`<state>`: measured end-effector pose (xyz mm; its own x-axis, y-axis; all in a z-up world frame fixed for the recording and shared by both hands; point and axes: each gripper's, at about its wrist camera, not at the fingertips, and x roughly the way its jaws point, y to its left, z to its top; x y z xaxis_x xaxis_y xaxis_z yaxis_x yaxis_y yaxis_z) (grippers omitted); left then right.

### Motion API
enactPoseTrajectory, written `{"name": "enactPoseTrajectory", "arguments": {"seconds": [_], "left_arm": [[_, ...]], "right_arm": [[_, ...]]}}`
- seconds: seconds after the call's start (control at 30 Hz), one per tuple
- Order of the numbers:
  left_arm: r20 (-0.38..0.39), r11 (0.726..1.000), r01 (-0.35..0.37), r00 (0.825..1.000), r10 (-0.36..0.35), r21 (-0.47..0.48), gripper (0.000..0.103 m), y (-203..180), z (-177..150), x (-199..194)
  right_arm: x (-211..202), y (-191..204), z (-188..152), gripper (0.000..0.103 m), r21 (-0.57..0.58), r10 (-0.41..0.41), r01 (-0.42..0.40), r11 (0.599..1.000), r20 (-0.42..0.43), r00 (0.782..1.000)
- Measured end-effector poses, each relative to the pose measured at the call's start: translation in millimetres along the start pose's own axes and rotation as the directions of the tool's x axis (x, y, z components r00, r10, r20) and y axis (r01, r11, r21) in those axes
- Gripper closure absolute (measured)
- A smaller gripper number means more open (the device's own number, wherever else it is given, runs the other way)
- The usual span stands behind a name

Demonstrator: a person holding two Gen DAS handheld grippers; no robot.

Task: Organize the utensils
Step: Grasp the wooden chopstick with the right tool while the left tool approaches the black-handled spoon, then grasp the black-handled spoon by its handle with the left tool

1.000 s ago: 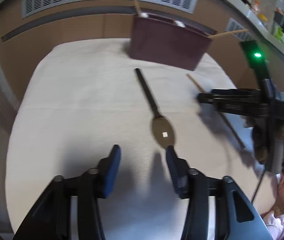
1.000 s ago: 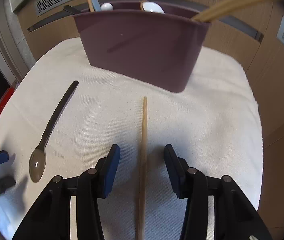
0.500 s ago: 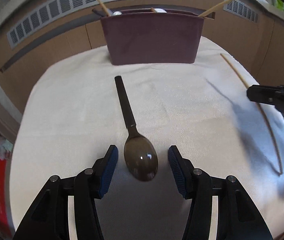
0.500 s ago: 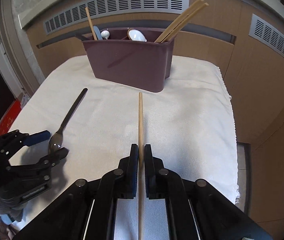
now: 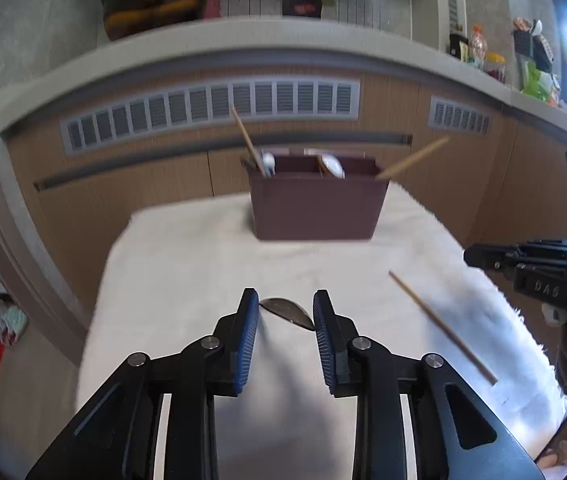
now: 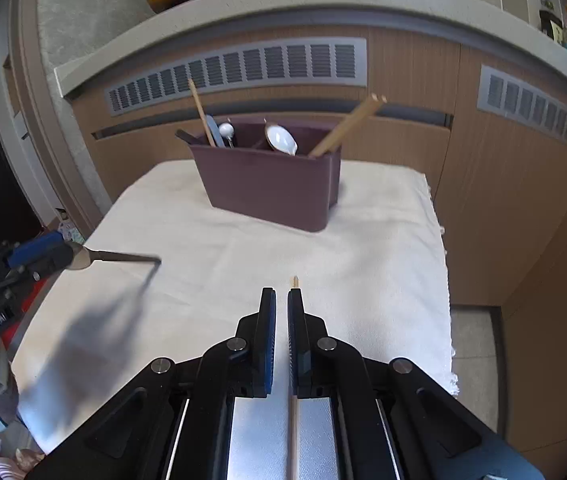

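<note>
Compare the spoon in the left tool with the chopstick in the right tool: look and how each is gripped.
The spoon is dark metal with a broad bowl; the chopstick is a thin, pale wooden stick. The left tool pinches the spoon by its bowl, handle sticking out; the right tool, nearly closed, grips the chopstick along its shaft. Both hang above the white cloth.

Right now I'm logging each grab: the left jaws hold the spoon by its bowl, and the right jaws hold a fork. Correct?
Not quite. The right gripper holds a chopstick, not a fork, as the right wrist view shows. The left gripper does hold the spoon by its bowl.
</note>
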<state>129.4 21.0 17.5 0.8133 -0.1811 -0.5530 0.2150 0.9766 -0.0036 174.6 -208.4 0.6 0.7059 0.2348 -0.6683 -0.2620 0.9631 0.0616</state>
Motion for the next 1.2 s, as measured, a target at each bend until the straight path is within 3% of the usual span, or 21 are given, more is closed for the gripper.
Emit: {"name": "enactPoseTrajectory", "arguments": {"seconds": [0.13, 0.2, 0.37, 0.57, 0.73, 0.8, 0.87, 1.03, 1.13, 1.2], "left_arm": [[0.036, 1.0, -0.019, 0.999, 0.018, 0.012, 0.084, 3, 10, -9], [0.014, 1.0, -0.016, 1.0, 0.016, 0.001, 0.084, 7, 10, -2], [-0.084, 0.999, 0.011, 0.996, -0.014, -0.037, 0.084, 16, -8, 19], [-0.189, 0.999, 0.035, 0.981, -0.04, -0.03, 0.082, 20, -33, 27], [-0.24, 0.996, 0.094, 0.967, -0.09, 0.004, 0.074, 11, -52, 19], [-0.258, 0.995, 0.097, 0.962, -0.088, 0.024, 0.064, 4, -57, 15], [-0.269, 0.994, 0.104, 0.959, -0.092, 0.031, 0.052, 0, -62, 11], [-0.304, 0.984, 0.162, 0.943, -0.133, 0.072, 0.052, -18, -78, 3], [-0.368, 0.978, 0.188, 0.919, -0.141, 0.095, 0.052, -31, -91, 4], [-0.411, 0.982, 0.179, 0.901, -0.141, 0.056, 0.052, -36, -99, 10]], "right_arm": [[1, 6, 2, 0.098, -0.028, 0.004, -0.004, 1.0, 0.001, 1.0], [10, 6, -2, 0.097, -0.046, 0.01, -0.011, 0.999, -0.034, 0.999], [43, 0, -21, 0.08, -0.061, -0.015, 0.006, 0.998, -0.149, 0.989], [79, -6, -33, 0.08, -0.038, -0.017, 0.008, 0.999, -0.242, 0.97], [104, 1, -26, 0.081, -0.077, -0.047, 0.029, 0.997, -0.244, 0.969], [106, 5, -22, 0.098, -0.102, -0.054, 0.029, 0.994, -0.257, 0.965], [102, 8, -21, 0.098, -0.102, -0.049, 0.022, 0.995, -0.266, 0.963], [50, -5, -21, 0.098, 0.008, 0.047, -0.046, 0.999, -0.185, 0.982], [6, -12, -25, 0.098, 0.033, 0.052, -0.049, 0.998, -0.104, 0.993], [-13, -12, -25, 0.098, 0.033, 0.04, -0.038, 0.999, -0.062, 0.997]]}}
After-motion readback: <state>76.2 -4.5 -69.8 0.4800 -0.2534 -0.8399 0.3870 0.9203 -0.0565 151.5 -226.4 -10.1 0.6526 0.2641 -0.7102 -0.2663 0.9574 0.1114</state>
